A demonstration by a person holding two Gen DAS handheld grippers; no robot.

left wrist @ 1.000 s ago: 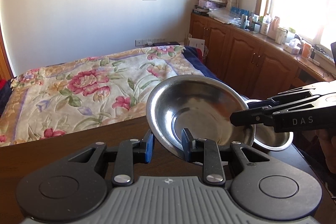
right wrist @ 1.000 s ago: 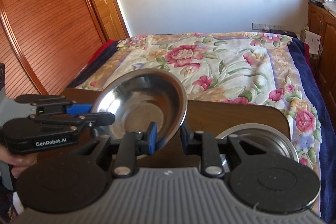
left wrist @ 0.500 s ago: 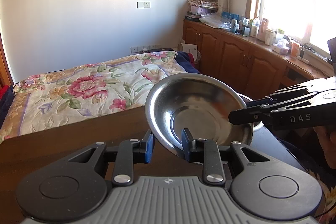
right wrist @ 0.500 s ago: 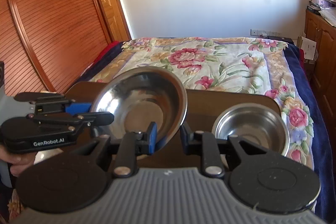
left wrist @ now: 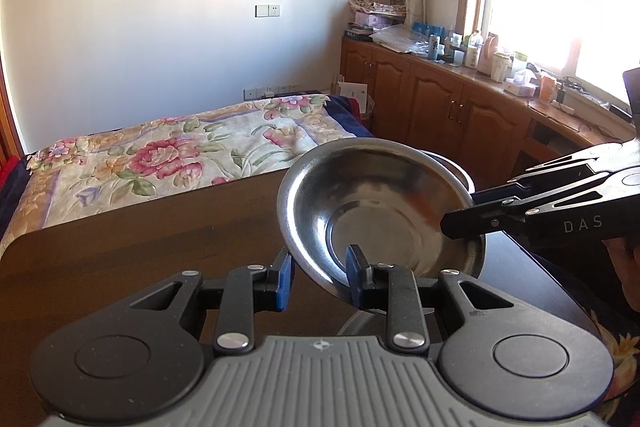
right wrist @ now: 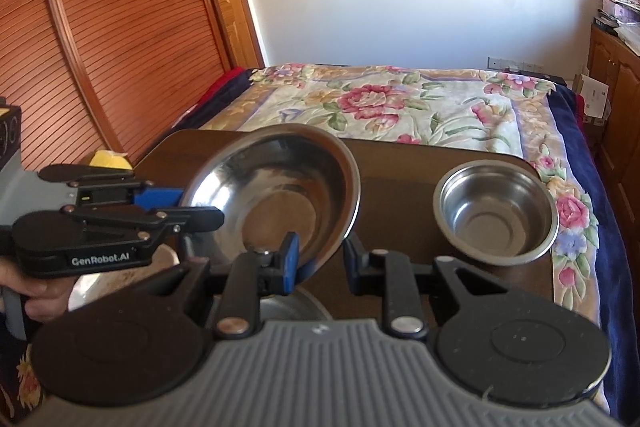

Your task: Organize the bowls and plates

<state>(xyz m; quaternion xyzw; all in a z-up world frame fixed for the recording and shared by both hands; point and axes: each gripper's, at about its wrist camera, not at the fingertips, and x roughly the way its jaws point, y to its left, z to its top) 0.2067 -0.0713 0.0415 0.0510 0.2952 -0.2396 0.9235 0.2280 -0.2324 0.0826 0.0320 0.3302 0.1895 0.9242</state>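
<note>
A wide, shallow steel dish [left wrist: 372, 211] hangs tilted above the dark wooden table [left wrist: 140, 247]. My left gripper [left wrist: 319, 277] is shut on its near wall, one finger inside and one outside. My right gripper [right wrist: 321, 259] is shut on the opposite side of the same dish [right wrist: 276, 187]. Each gripper shows in the other's view: the right gripper [left wrist: 460, 211] comes in from the right, the left gripper [right wrist: 192, 207] from the left. A smaller, deeper steel bowl [right wrist: 496, 215] stands on the table to the right. Another steel plate [right wrist: 296, 303] lies under the held dish, mostly hidden.
A pale plate [right wrist: 120, 283] lies at the table's left end beside a hand. The bed with a floral cover [right wrist: 400, 99] runs along the table's far edge. Wooden cabinets [left wrist: 460, 107] with bottles line the window wall; a slatted wooden door [right wrist: 100, 27] stands left.
Both grippers have risen and drawn back with the dish held between them. The small bowl now shows whole on the table, well clear of the dish.
</note>
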